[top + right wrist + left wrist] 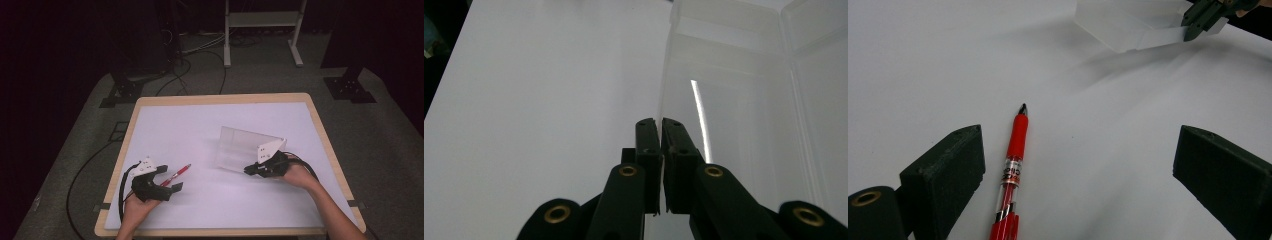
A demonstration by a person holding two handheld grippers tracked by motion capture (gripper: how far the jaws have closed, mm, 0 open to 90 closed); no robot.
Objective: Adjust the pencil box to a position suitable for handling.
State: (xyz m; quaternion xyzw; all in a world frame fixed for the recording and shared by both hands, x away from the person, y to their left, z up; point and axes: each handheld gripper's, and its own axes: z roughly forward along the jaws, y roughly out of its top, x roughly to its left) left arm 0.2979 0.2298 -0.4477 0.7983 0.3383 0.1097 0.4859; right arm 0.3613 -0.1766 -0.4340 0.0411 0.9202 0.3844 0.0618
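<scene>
Red pen [1013, 170] between wide fingers, box [245, 148] apart.

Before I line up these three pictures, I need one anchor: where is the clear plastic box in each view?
High view: the clear plastic box sits right of centre on the white table, its near right edge pinched by the right hand-held gripper.
Left gripper view: top right.
Right gripper view: right half, its wall between the shut jaws.
Shared landmark: the white table.
</scene>
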